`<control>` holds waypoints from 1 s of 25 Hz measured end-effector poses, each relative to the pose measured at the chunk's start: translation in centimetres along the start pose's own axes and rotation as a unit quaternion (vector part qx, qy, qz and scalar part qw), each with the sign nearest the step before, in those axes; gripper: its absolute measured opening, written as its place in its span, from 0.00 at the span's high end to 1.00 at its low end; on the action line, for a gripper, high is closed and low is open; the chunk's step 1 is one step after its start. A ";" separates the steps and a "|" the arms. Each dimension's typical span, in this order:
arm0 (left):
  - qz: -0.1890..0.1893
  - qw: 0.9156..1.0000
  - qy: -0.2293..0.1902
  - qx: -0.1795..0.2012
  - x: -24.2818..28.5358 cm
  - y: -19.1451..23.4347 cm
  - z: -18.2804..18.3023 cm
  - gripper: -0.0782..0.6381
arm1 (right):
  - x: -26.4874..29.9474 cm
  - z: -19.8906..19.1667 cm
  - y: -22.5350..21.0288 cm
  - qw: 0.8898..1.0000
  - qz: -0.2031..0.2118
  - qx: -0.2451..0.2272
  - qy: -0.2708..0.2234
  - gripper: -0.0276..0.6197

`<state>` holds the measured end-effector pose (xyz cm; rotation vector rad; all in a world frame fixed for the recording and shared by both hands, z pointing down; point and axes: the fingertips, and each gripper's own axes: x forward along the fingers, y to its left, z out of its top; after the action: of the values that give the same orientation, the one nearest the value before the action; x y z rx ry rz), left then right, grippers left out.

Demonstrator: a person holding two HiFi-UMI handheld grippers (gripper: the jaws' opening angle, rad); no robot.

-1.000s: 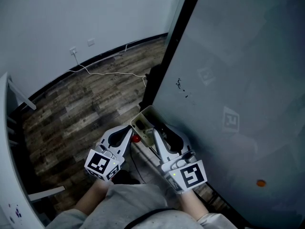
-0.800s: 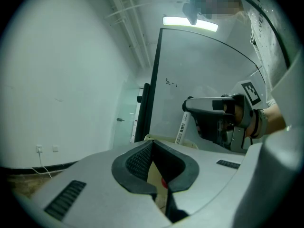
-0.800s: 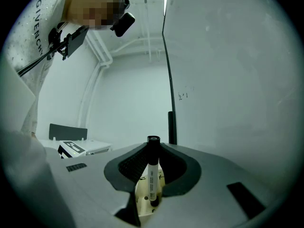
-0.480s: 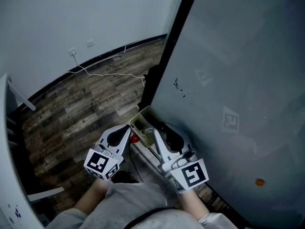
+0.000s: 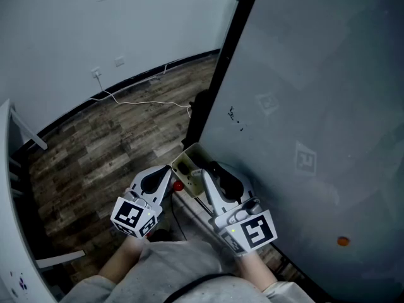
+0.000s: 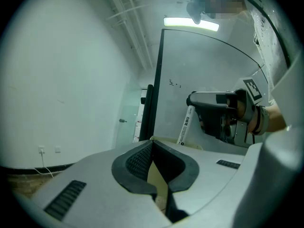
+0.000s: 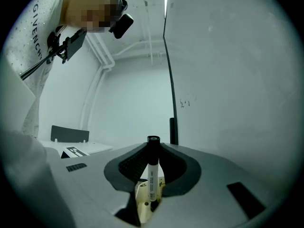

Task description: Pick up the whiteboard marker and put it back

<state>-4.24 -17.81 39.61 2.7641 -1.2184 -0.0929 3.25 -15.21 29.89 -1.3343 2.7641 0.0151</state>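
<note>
Right gripper (image 7: 153, 150): jaws closed on the marker (image 7: 152, 175), which stands upright with its black cap above the 2 pads. Left gripper (image 6: 152, 145): jaws together, nothing held. Both hang over a yellowish tray (image 5: 184, 159) beside the whiteboard (image 5: 315, 93). A red object (image 5: 179, 185) shows between the 2 grippers.

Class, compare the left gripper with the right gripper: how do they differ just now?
The right gripper grips a whiteboard marker; the left gripper holds nothing. The left gripper's jaws meet at the tips; the right gripper's close on the marker. Both sit side by side at the whiteboard.
</note>
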 end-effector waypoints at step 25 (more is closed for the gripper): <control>-0.002 1.000 -0.008 0.016 0.8 0.4 1.1 0.87 | 0.2 2.0 -0.3 1.000 0.009 -0.001 -0.017 0.83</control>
<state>-4.13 -18.72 38.57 2.7974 -1.2297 -0.0969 3.52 -15.49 27.85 -1.2983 2.7476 0.0425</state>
